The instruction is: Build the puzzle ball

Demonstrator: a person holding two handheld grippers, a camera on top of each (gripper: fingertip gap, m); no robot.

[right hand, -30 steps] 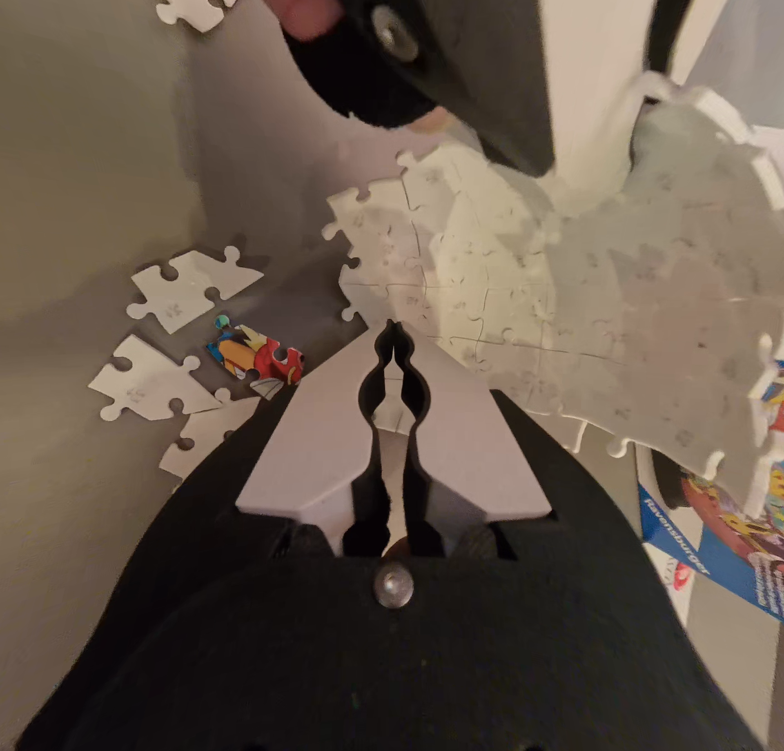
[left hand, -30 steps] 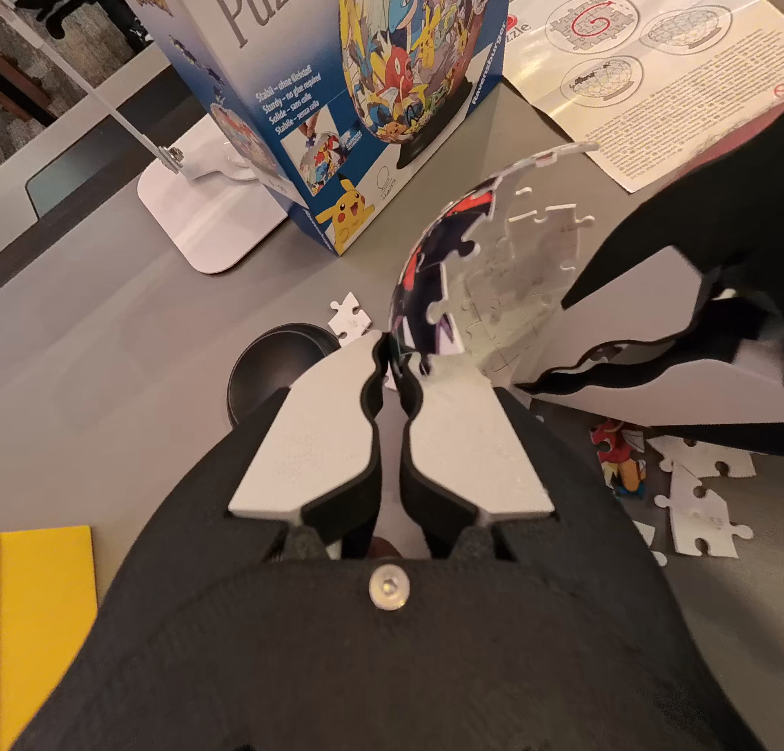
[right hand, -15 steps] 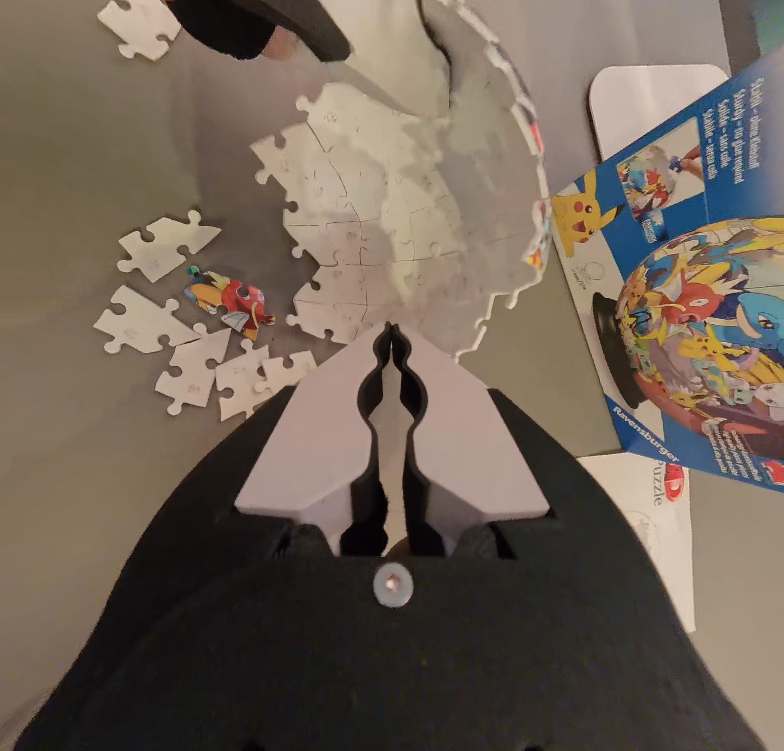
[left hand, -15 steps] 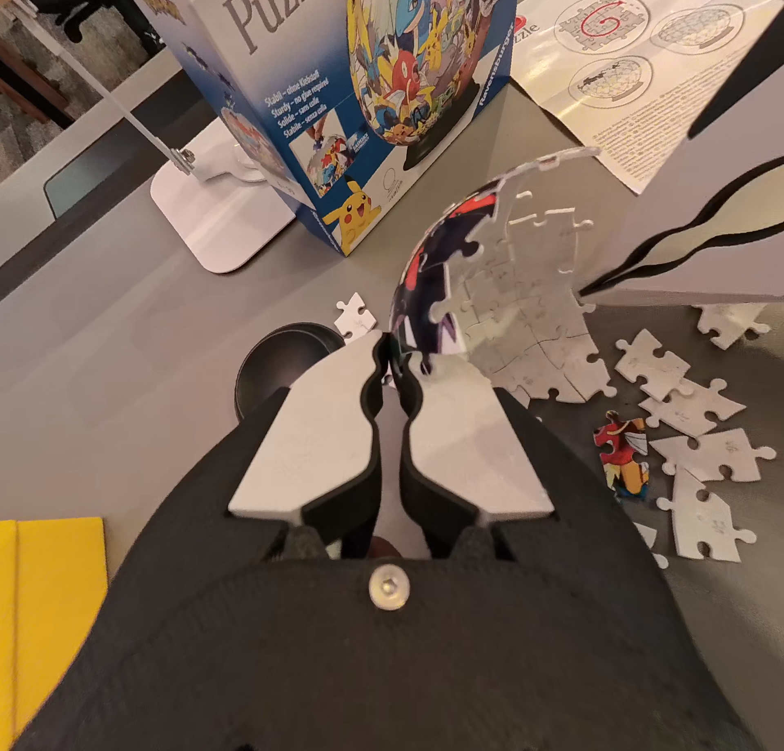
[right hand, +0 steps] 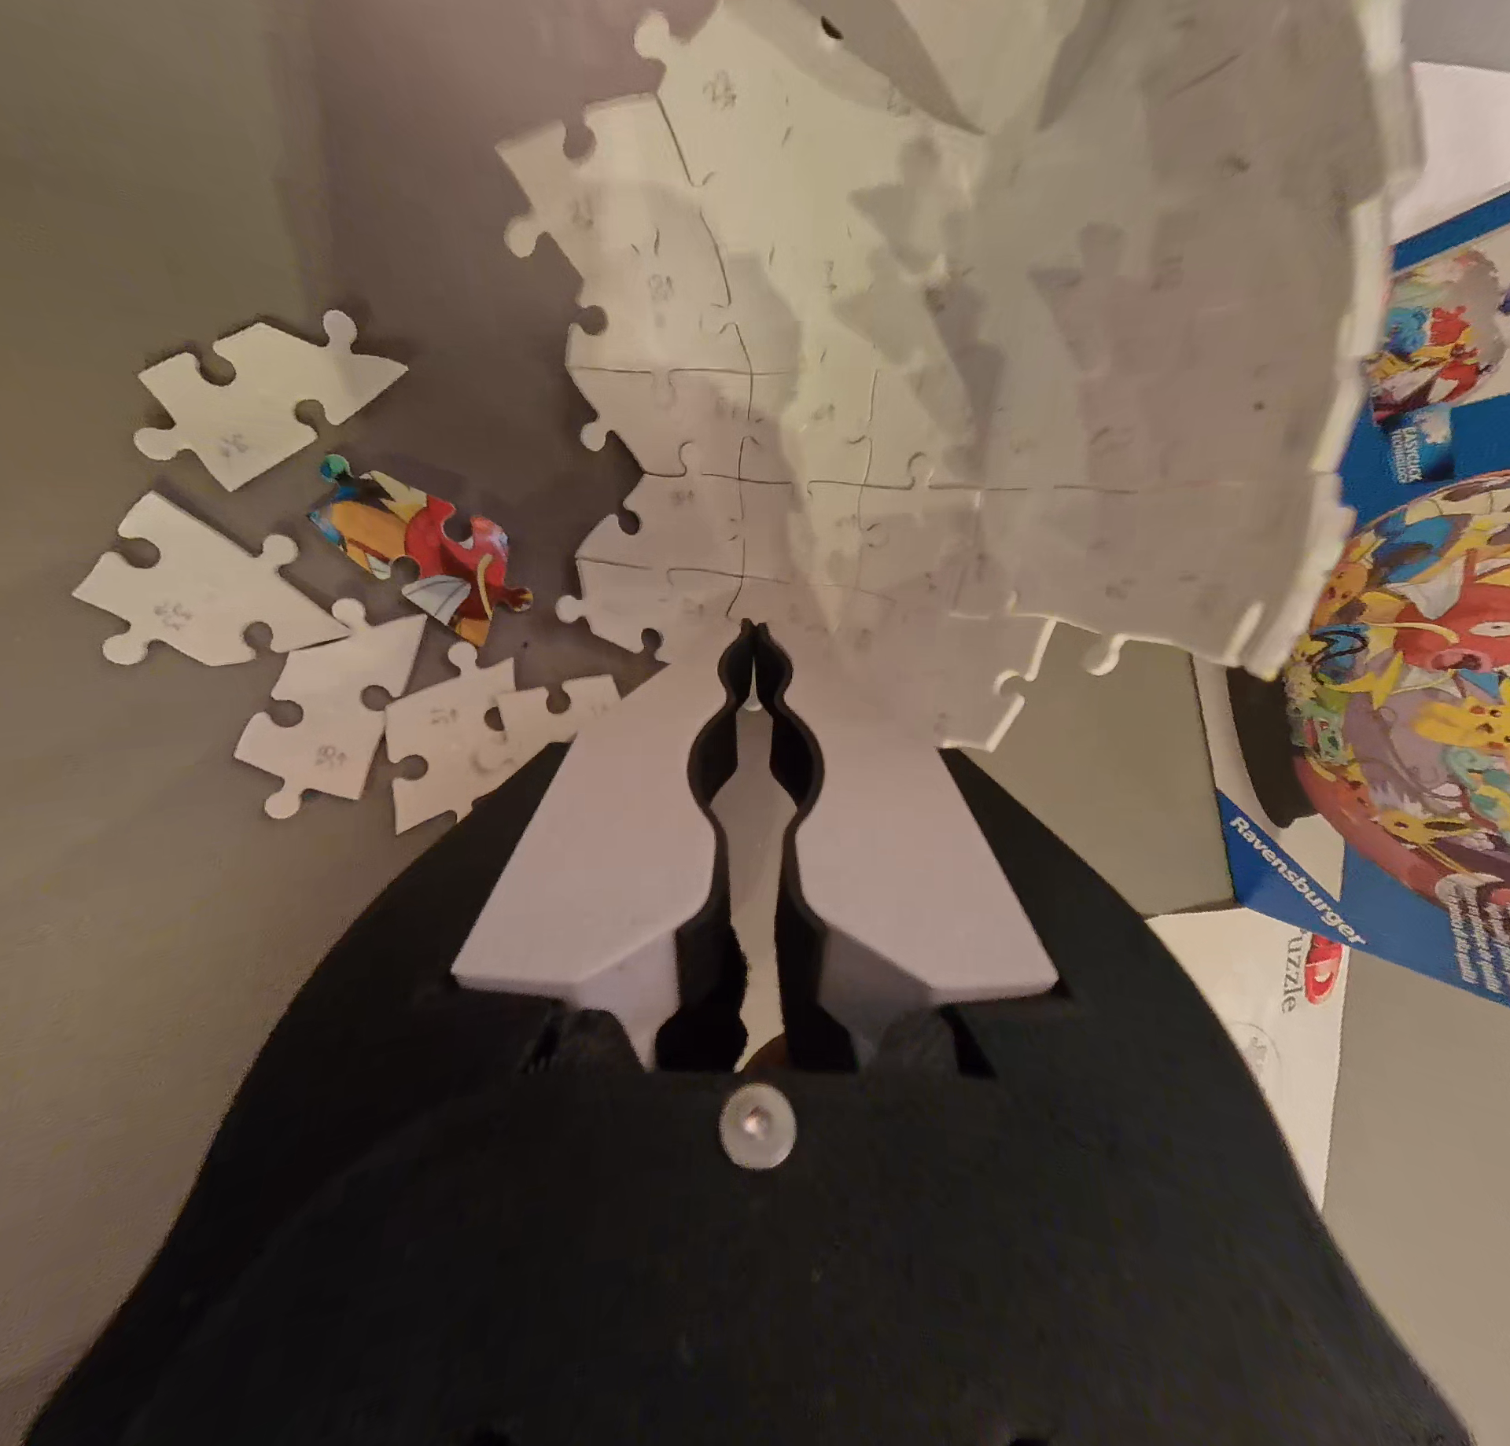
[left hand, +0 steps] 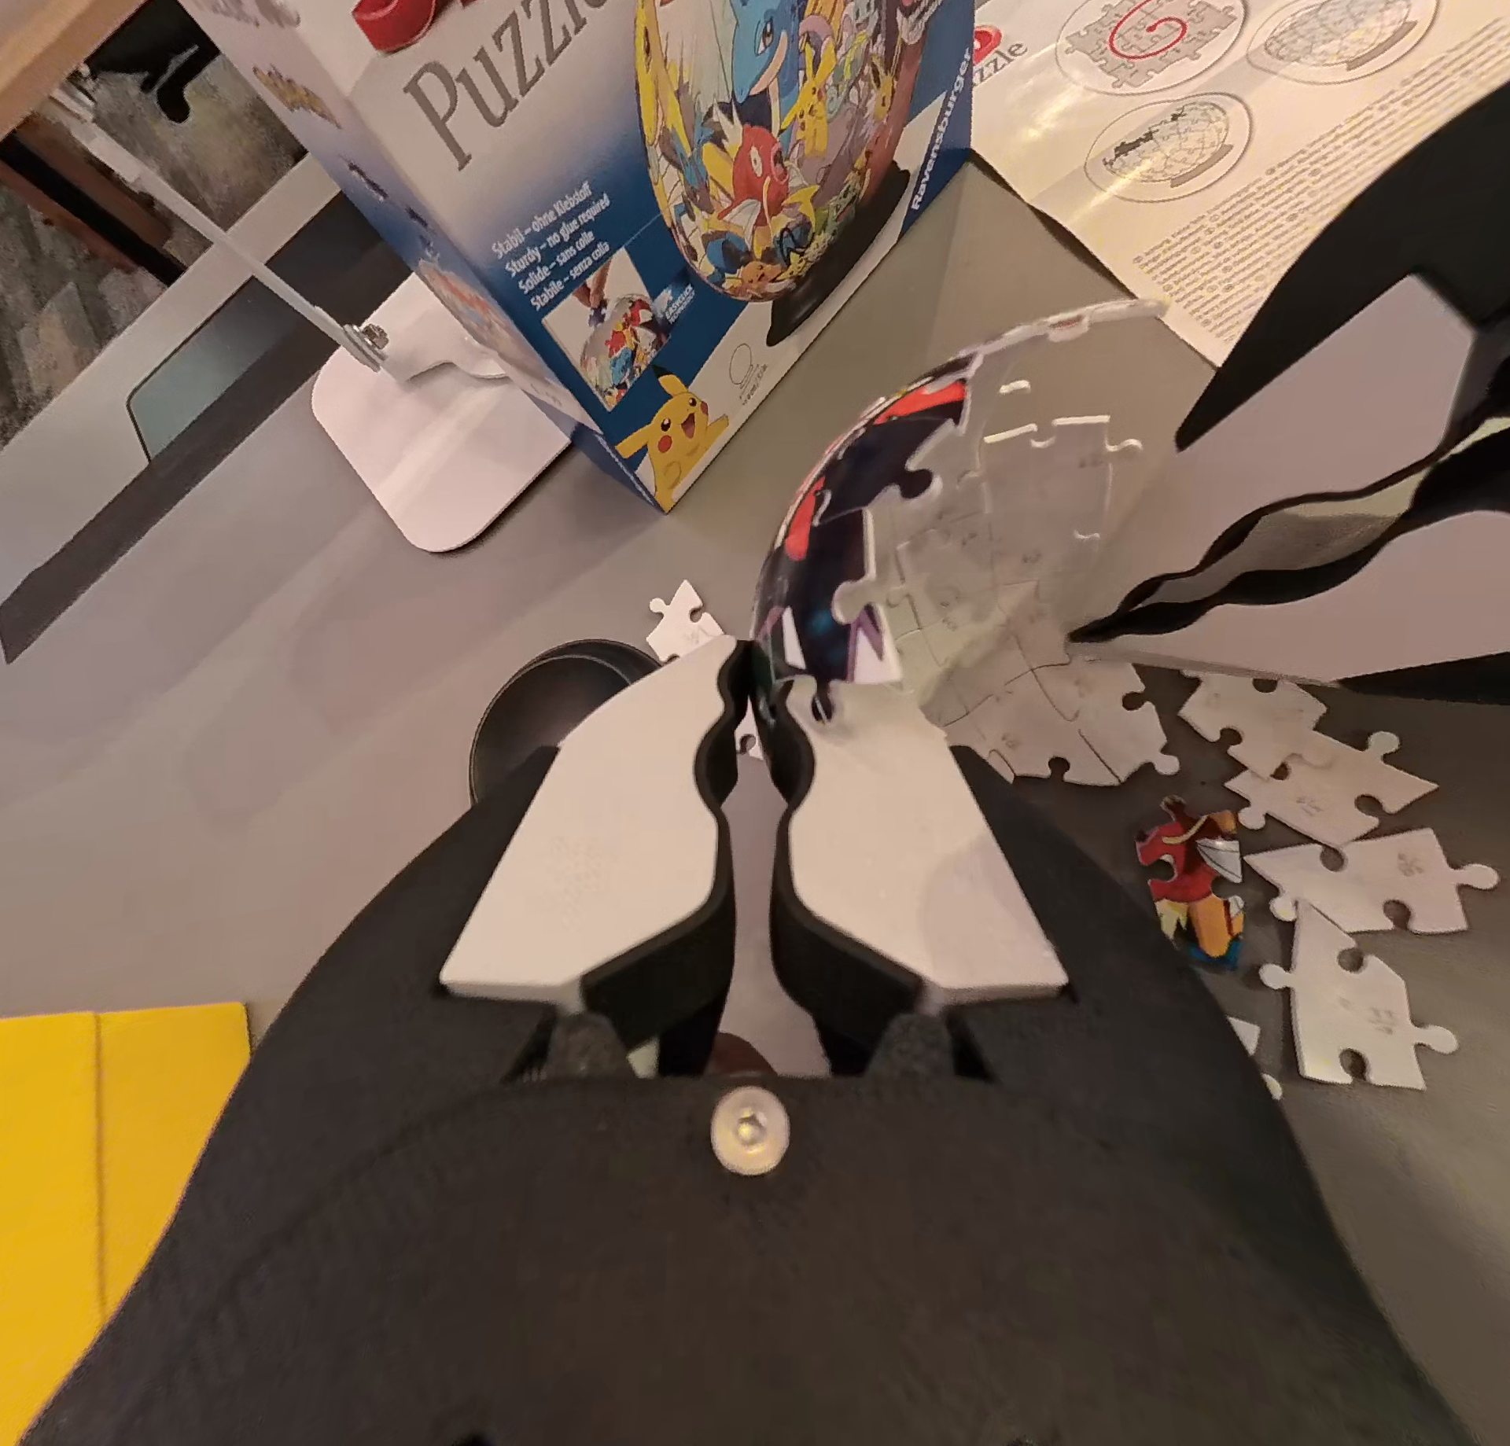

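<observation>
The half-built puzzle ball [left hand: 980, 524] is a curved shell, coloured outside and white inside, standing on its edge on the grey table. My left gripper [left hand: 756, 671] is shut on the shell's near lower rim and holds it up. My right gripper [right hand: 753, 631] is shut with nothing seen between its fingers. Its tips rest against the white inside of the shell [right hand: 899, 426], low down. It also shows in the left wrist view [left hand: 1087, 635], coming in from the right. Several loose white pieces [right hand: 245, 402] and one coloured piece [right hand: 425, 541] lie beside the shell.
The puzzle box [left hand: 654, 181] stands behind the shell, with a white stand base [left hand: 433, 443] to its left. An instruction sheet [left hand: 1226, 100] lies at the back right. A black round stand [left hand: 556, 688] and one loose piece [left hand: 682, 631] sit left of my left gripper. A yellow sheet [left hand: 82, 1162] is near left.
My right gripper pulled back from the shell, then came back in so its shut tips touch the inside low down. My left gripper has kept its hold on the rim.
</observation>
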